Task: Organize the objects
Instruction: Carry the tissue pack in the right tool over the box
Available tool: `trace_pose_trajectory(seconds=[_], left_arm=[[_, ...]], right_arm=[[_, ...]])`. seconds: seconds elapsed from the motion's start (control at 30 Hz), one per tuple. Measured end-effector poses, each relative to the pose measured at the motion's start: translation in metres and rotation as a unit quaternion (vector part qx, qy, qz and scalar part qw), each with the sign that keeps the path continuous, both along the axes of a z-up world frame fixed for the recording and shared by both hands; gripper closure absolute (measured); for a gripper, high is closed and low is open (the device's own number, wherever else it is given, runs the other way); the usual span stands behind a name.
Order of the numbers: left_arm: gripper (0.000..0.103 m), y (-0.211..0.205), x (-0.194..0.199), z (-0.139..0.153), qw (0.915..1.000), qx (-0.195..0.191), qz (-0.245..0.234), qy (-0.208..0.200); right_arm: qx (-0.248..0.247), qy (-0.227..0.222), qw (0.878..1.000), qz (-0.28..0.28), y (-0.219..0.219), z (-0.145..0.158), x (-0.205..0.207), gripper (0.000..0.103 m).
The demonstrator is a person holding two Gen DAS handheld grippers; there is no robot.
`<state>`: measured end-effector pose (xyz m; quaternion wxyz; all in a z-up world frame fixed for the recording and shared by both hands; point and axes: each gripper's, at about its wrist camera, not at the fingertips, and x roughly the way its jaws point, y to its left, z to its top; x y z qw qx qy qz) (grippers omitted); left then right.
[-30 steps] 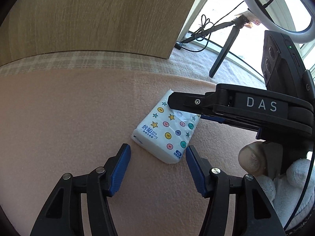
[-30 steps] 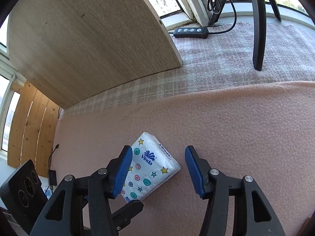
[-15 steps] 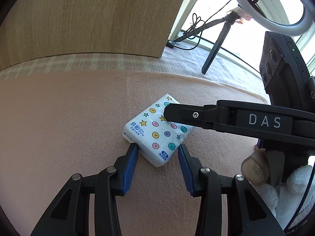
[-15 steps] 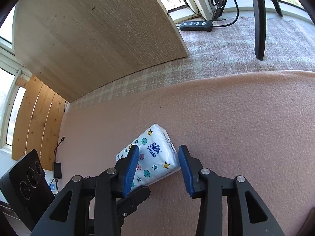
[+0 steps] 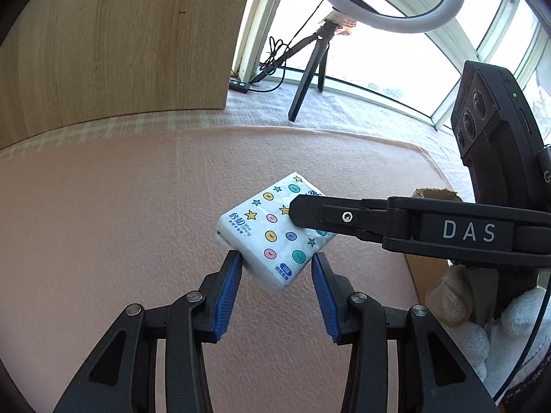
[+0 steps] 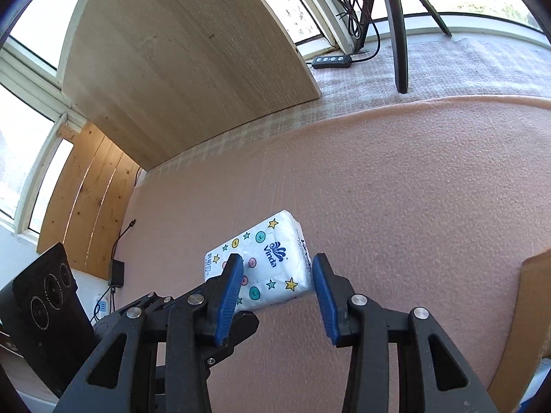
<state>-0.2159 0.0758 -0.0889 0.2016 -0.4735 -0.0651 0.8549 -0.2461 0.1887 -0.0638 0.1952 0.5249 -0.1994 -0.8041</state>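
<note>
A white Vinda tissue pack (image 5: 273, 232) printed with coloured dots and stars is held up off the pink blanket (image 5: 120, 223). My left gripper (image 5: 277, 265) is shut on its near end, blue pads on both sides. My right gripper (image 6: 277, 270) is shut on the same pack (image 6: 265, 265) from the other side. In the left wrist view the right gripper's black finger (image 5: 344, 216) crosses over the pack's far corner. The pack is tilted.
A wooden board (image 5: 113, 44) stands behind the blanket. A ring light on a tripod (image 5: 310, 65) and a cable switch (image 6: 332, 60) stand on the checked mat by the window. A cardboard box edge (image 6: 530, 309) is at the right.
Both grippers closed from open onto the tissue pack. The pack was then lifted off the blanket and both grippers rose with it.
</note>
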Motion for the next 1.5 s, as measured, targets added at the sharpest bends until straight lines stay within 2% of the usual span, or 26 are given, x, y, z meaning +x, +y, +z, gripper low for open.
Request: trace_pose_trajectory(seconds=[0.43,0.63,0.87,1.17,1.5], left_arm=[[0.057,0.047,0.092,0.045,0.9979,-0.002,-0.055,0.035],[0.057,0.082,0.117,0.059,0.9945,-0.001,-0.092,0.05],[0.057,0.129,0.135,0.067,0.9887,0.004,-0.139,0.055],[0.057,0.186,0.143,0.063,0.9797,0.005,-0.193,0.053],[0.057,0.226,0.149,0.064,0.9734,-0.007,-0.222,0.057]], right_arm=[[0.015,0.046,0.998,-0.032,0.038,0.042,0.1,0.065],[0.005,0.061,0.996,-0.068,0.07,0.054,0.14,0.065],[0.025,0.076,0.991,-0.105,0.111,0.065,0.173,0.065],[0.039,0.074,0.985,-0.152,0.161,0.062,0.196,0.065],[0.044,0.072,0.98,-0.179,0.196,0.059,0.205,0.065]])
